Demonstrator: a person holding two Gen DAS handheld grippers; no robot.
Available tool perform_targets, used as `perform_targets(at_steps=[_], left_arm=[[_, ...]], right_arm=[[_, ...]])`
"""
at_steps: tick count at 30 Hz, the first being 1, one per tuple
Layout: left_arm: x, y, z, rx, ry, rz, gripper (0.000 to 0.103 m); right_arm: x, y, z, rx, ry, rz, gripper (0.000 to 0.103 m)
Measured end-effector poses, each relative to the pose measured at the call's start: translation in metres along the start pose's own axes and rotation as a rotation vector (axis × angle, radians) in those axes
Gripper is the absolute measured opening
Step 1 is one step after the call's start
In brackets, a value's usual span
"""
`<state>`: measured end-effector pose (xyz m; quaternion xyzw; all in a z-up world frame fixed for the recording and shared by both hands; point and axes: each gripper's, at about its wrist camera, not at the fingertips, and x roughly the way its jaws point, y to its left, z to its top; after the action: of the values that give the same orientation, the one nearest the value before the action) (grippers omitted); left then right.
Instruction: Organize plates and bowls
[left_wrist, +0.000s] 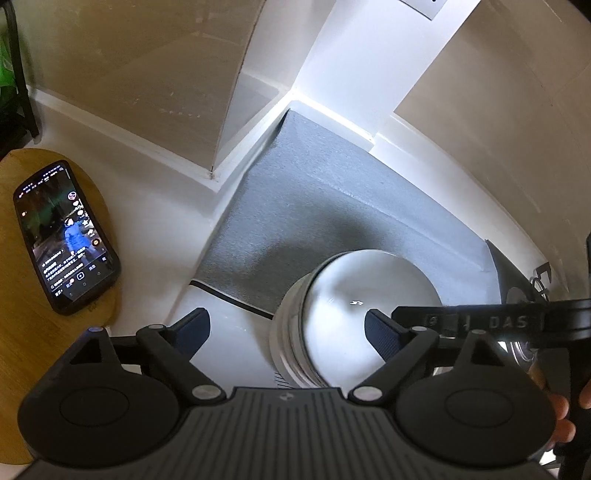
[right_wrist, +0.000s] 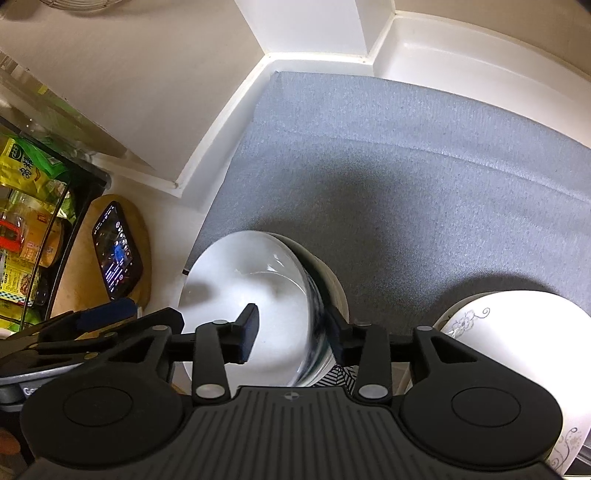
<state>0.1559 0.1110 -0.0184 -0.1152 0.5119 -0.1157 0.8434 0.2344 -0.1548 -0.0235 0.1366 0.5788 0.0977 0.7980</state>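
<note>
Right claw (right_wrist: 291, 334) clamped on rim of white bowl (right_wrist: 251, 295), held tilted above grey mat (right_wrist: 406, 166). Left claw (left_wrist: 286, 326) spread apart, nothing gripped.

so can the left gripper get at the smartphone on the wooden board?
Probably yes: the left gripper is open and empty, and the lit black smartphone lies uncovered on the wooden board, nothing between them.

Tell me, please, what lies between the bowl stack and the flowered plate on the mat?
Only bare grey mat separates the bowl stack from the flowered plate, seen in the right wrist view; nothing else lies there.
</note>
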Motion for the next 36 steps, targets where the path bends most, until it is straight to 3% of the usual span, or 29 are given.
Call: perform_targets(at_steps=[2,7,9,13,17,20,24,27,32,34,36], left_arm=[[0.000,0.002,0.000,-0.001,-0.006,0.005,0.094],[-0.002,0.009,-0.001,0.017,-0.072,0.022,0.094],[-0.006,0.010,-0.004,0.063,-0.155,0.044,0.094],[-0.013,0.013,-0.016,0.250,-0.376,0.093,0.094],[-0.003,0.025,-0.027,0.419,-0.520,0.189,0.094],[0.002,0.049,-0.029,0.443,-0.630,0.264,0.094],[0.004,0.088,-0.020,0.363,-0.753,0.295,0.095],[0.011,0.106,-0.009,0.327,-0.769,0.264,0.095],[0.034,0.121,0.005,0.321,-0.696,0.203,0.095],[0.044,0.126,0.009,0.330,-0.663,0.218,0.095],[0.044,0.130,0.010,0.312,-0.695,0.261,0.095]], right_arm=[[-0.005,0.003,0.001,-0.028,-0.029,-0.028,0.058],[-0.014,0.000,0.006,-0.038,-0.056,-0.037,0.062],[-0.014,-0.004,0.006,-0.024,-0.059,-0.036,0.064],[-0.009,-0.009,0.001,-0.004,-0.039,-0.049,0.065],[-0.002,-0.012,-0.005,0.010,-0.009,-0.071,0.065],[0.002,-0.013,-0.008,0.011,0.016,-0.094,0.066],[0.008,-0.010,-0.006,0.006,0.045,-0.123,0.067],[0.013,-0.005,-0.003,-0.005,0.061,-0.136,0.067],[0.017,0.001,0.004,-0.022,0.070,-0.154,0.067],[0.016,0.001,0.006,-0.024,0.072,-0.161,0.067],[0.016,0.001,0.008,-0.020,0.074,-0.166,0.067]])
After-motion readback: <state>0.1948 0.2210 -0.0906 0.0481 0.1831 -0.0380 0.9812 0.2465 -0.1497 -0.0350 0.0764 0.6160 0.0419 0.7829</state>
